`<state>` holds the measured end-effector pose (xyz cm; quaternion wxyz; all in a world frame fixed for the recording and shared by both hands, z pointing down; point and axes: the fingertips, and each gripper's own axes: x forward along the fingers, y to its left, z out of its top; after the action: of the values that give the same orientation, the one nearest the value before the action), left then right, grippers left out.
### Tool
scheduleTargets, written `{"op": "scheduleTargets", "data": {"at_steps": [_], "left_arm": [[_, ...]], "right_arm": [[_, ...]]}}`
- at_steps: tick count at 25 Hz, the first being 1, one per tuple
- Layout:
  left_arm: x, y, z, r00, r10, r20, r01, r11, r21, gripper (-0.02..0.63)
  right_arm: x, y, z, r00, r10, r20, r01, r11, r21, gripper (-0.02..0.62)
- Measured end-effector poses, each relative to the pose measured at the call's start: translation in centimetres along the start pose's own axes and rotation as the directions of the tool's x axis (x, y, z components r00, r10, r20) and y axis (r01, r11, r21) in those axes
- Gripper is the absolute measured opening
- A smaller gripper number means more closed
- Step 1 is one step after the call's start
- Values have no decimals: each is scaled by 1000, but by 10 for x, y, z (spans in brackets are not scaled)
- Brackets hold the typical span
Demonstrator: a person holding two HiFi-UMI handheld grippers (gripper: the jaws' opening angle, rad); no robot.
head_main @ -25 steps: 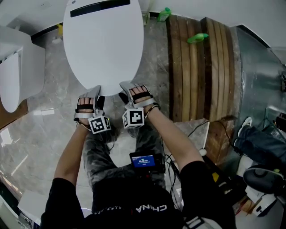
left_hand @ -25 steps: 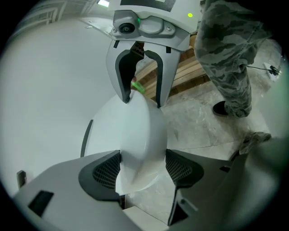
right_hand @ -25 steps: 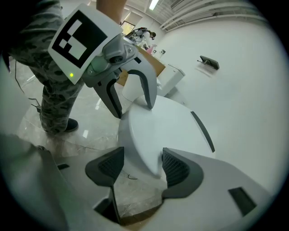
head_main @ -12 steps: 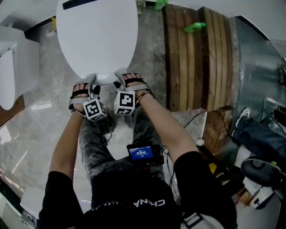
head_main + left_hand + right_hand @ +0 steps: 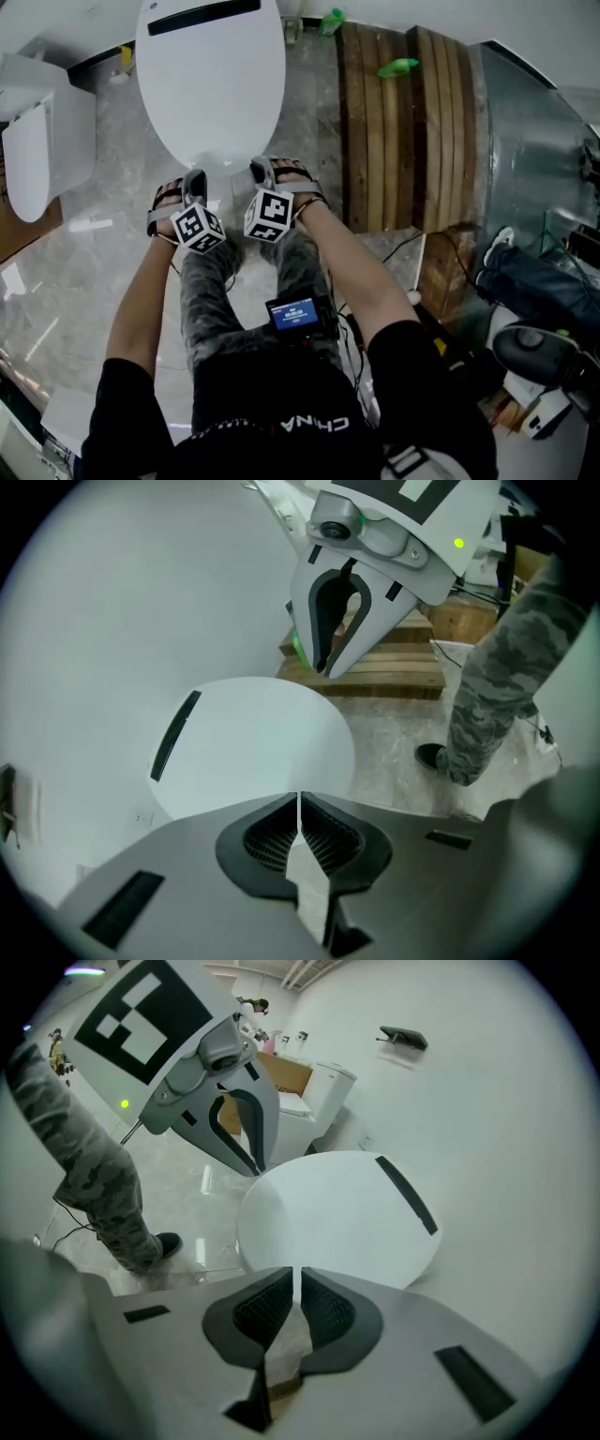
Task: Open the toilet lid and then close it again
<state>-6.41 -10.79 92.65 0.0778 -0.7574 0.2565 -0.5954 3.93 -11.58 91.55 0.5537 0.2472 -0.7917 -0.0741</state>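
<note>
Both tools, the left tool (image 5: 195,180) and the right tool (image 5: 262,172), have just been closing; jaws together now, nothing between them. The white toilet lid (image 5: 211,84) lies flat, its front edge just beyond their tips.

toilet lid (image 5: 211,84) rear cropped, neighbouring toilet (image 5: 37,141) cropped

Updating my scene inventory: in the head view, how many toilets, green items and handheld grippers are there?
Toilets: 2, centre toilet and left toilet
Green items: 2, upper green item and lower green item
Grippers: 2, left gripper and right gripper
Total: 6
</note>
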Motion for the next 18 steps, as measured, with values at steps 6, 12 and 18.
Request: {"op": "scheduleTargets", "data": {"at_steps": [6,12,18], "left_arm": [[-66,31,28,998,-56,-6,55,992,-117,11],[-136,51,70,997,-71,43,78,980,-182,11],[-182,72,113,996,-55,68,69,972,-225,11]], "right_arm": [[-65,-43,14,1000,13,-25,-11,996,88,18],[-139,-93,28,1000,-16,-7,17,983,182,15],[-197,-133,31,998,-46,37,40,986,160,15]]}}
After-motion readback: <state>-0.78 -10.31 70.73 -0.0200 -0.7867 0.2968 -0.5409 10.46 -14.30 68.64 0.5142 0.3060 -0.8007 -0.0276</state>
